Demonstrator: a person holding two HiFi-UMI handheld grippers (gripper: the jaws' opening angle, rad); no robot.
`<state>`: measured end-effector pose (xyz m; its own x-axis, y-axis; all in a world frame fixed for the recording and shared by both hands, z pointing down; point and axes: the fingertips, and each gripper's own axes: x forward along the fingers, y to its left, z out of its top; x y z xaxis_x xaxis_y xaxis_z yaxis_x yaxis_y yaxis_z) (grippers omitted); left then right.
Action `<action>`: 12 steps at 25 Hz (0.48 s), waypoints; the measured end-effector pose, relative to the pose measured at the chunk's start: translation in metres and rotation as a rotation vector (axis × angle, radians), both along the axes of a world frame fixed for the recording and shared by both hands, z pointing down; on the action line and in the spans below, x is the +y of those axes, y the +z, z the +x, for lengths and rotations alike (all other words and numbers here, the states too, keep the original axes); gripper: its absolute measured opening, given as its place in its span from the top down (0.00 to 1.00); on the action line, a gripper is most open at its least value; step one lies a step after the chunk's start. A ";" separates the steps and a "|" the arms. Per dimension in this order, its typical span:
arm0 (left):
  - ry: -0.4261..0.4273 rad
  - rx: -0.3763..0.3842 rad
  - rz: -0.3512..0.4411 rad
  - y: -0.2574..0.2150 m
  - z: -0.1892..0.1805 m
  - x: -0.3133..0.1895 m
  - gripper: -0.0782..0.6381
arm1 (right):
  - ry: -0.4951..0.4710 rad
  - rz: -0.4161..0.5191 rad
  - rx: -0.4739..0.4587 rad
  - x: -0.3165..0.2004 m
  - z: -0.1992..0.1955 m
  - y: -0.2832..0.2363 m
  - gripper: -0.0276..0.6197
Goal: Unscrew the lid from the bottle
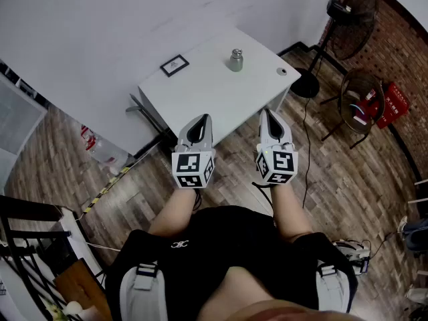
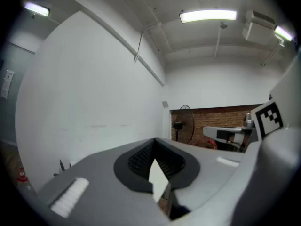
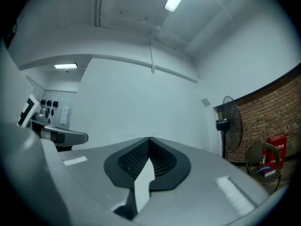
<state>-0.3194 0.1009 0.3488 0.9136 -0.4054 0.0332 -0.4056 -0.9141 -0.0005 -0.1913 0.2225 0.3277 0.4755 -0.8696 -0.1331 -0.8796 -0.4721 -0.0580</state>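
A small grey bottle (image 1: 235, 60) with its lid on stands upright near the far side of the white table (image 1: 200, 89). My left gripper (image 1: 200, 126) and right gripper (image 1: 267, 118) hover side by side over the table's near edge, both shut with nothing between the jaws. They are well short of the bottle. In the left gripper view the left gripper (image 2: 155, 142) points up at the white wall, and the right gripper (image 3: 149, 140) does the same in its own view. Neither gripper view shows the bottle.
A small black framed card (image 1: 174, 65) lies at the table's far left, and a small round object (image 1: 282, 71) sits near its right edge. A standing fan (image 1: 341, 29) and a round chair (image 1: 361, 102) stand to the right on the wood floor. A water bottle (image 1: 100, 149) lies left of the table.
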 end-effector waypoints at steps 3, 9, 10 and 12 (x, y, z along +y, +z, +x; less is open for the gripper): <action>-0.005 -0.001 0.009 0.000 0.001 0.009 0.82 | -0.013 0.024 -0.004 0.008 0.001 0.000 0.95; -0.033 0.006 0.012 -0.007 0.007 0.019 0.82 | -0.018 0.049 0.004 0.023 0.015 -0.007 0.95; -0.039 0.007 0.015 -0.008 0.008 0.021 0.82 | -0.020 0.052 0.006 0.025 0.017 -0.008 0.95; -0.051 0.008 0.020 -0.008 0.012 0.026 0.82 | -0.026 0.054 0.007 0.030 0.022 -0.008 0.95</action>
